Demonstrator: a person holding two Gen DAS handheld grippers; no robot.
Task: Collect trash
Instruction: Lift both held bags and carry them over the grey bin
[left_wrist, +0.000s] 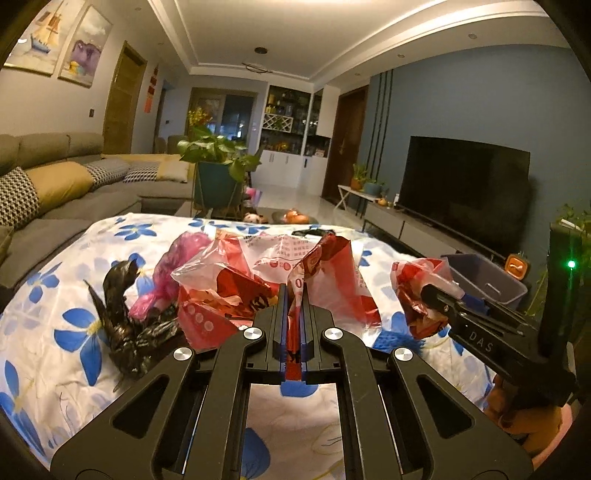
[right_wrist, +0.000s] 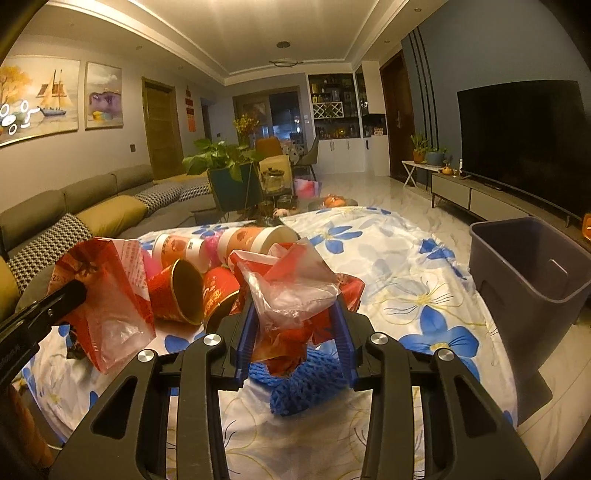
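I have the left gripper (left_wrist: 294, 295) pinching a red-and-clear plastic wrapper (left_wrist: 325, 273) and the right gripper (right_wrist: 295, 314) clamped on a crumpled red-and-clear plastic bag (right_wrist: 291, 295), both at frame centre above the floral-clothed table (right_wrist: 406, 266); the grey plastic bin (right_wrist: 532, 273) at right looks empty, while red paper cups (right_wrist: 184, 291) and a black crumpled bag (left_wrist: 122, 314) at left remain.

The counter (right_wrist: 388, 251) is covered by a white cloth (left_wrist: 74, 258) printed with blue flowers. Heaped on the cloth are a crumpled black bag (left_wrist: 122, 328), a pink bag (left_wrist: 177, 266) and red-and-white plastic bags (left_wrist: 229, 291). Red paper cups (right_wrist: 181, 291) are seen lying on their sides, with taller orange-and-white cups (right_wrist: 255, 240) behind them. A piece of blue foam netting (right_wrist: 303, 384) is laid on the cloth at the near edge.
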